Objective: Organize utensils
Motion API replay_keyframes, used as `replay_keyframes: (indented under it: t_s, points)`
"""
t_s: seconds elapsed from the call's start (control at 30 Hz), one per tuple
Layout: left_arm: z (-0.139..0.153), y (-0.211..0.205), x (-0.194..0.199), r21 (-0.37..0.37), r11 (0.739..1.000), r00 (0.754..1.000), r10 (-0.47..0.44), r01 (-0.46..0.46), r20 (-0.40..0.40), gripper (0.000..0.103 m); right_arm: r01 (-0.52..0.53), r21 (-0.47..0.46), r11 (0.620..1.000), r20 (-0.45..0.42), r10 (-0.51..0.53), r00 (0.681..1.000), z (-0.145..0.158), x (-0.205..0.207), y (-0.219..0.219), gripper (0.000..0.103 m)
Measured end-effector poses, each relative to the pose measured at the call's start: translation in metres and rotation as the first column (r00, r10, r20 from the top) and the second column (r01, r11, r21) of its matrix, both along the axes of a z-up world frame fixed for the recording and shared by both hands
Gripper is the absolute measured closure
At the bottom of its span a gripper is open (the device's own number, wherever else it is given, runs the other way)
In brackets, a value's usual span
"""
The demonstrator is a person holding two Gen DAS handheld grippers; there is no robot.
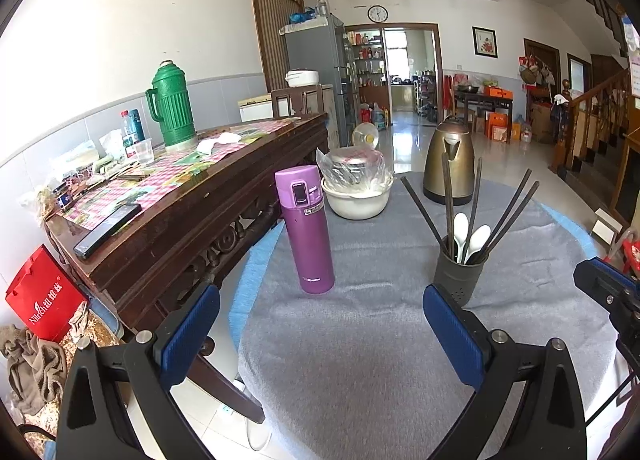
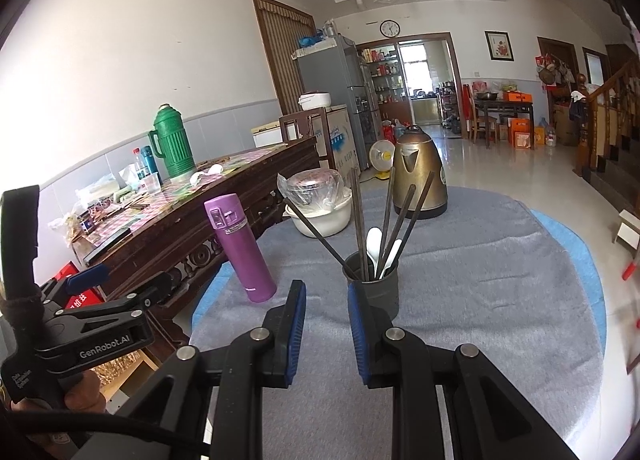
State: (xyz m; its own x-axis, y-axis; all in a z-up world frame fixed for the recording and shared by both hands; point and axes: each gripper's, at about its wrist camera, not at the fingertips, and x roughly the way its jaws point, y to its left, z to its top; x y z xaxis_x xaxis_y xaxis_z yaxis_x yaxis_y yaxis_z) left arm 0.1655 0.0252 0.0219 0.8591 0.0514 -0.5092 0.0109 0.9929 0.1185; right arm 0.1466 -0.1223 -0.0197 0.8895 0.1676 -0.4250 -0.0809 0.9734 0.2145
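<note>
A round worktop point(image 1: 360, 340) draped in grey cloth carries the scene, with a dark wooden sideboard point(image 1: 192, 220) just beside its left edge. Farthest back on the cloth stands a bronze kettle point(image 1: 450, 162). Left of the kettle sits a white basin point(image 1: 356, 200) holding a lidded metal pot wrapped in clear plastic. A purple flask point(image 1: 306, 228) stands upright, closed, nearer the front left.

The holder point(image 1: 458, 274), a dark cup, stands upright on the cloth toward the front right, well apart from the flask. In it are dark chopsticks point(image 1: 448, 196), fanned outward and leaning on the rim, and two white spoons point(image 1: 470, 238), bowls up, among them.

The left claw point(image 1: 320, 336) is held low over the near edge of the worktop, its blue-padded fingers spread wide and holding nothing; the right-hand pad point(image 1: 452, 336) sits just in front of the holder's base in this view, and contact cannot be told.

The right claw point(image 2: 326, 332) points at the holder point(image 2: 372, 284) from close by, its fingers point(image 2: 294, 334) narrowed to a slim gap with nothing between them. Its right pad overlaps the holder's lower left side in the right wrist view. The left claw point(image 2: 92, 280) shows there too, off to the left.
</note>
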Motion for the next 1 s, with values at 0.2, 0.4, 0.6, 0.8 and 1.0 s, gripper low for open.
replay_keyframes:
  t_s: [0.2, 0.4, 0.6, 0.8, 1.0]
  points:
    - [0.004, 0.002, -0.009, -0.003, 1.0, 1.0, 0.001, -0.001, 0.017, 0.002, -0.003, -0.001, 1.0, 0.014, 0.003, 1.0, 0.003, -0.009, 0.002, 0.079]
    - [0.006, 0.004, -0.01, -0.006, 1.0, 1.0, 0.004, -0.004, 0.022, 0.002, -0.005, -0.01, 1.0, 0.018, 0.005, 1.0, 0.007, -0.009, 0.005, 0.079]
    - [0.007, 0.004, -0.006, -0.011, 1.0, 1.0, 0.0, 0.0, 0.019, 0.002, 0.0, -0.004, 1.0, 0.015, 0.0, 1.0, 0.009, -0.005, 0.005, 0.079]
    - [0.009, 0.003, 0.0, -0.006, 1.0, 1.0, -0.001, 0.001, 0.018, 0.002, 0.002, -0.001, 1.0, -0.001, -0.002, 1.0, 0.006, 0.004, 0.003, 0.079]
    - [0.008, 0.0, 0.012, 0.0, 1.0, 1.0, -0.005, 0.005, 0.003, 0.002, 0.009, 0.013, 1.0, -0.021, -0.009, 1.0, 0.003, 0.015, -0.003, 0.079]
